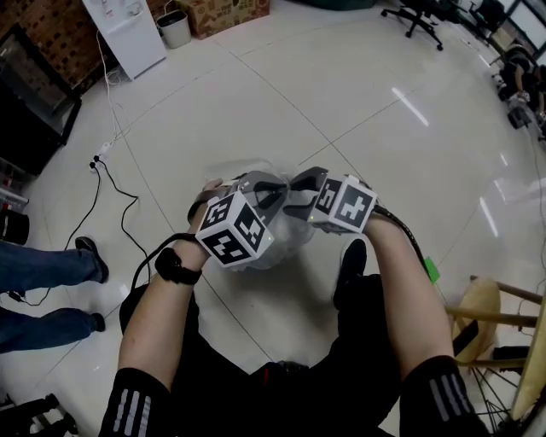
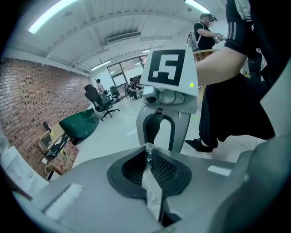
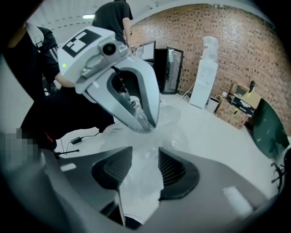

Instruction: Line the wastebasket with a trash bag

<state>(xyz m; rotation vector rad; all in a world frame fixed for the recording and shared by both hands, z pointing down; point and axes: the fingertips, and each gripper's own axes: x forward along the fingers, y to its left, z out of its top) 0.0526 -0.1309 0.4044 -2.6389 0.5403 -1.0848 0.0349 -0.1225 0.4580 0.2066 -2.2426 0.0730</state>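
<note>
- The left gripper has its jaws pressed together on a thin pleat of the clear trash bag; the film stands up out of the pads as a narrow strip.
- The right gripper has its jaws spread, with a loose bunch of the same film lying in the gap (no pad visibly presses on it).
- In the head view the two sets of tips sit just beside each other, and the bag hangs crumpled under them, above the floor and in front of the person's dark shoe.
- Each gripper fills the other's view and blocks much of what lies behind it.
- Both grippers tilt downward and inward; the left forearm, with a black watch on the wrist, and the right forearm reach forward from the body.
- Around them: the pale tiled floor, a black cable trailing to the left, another person's jeans legs at the left edge, and a wooden stool at the right.
- Well apart, near the far wall, stand a white cabinet, a small pale bin, a cardboard box and an office chair.
</note>
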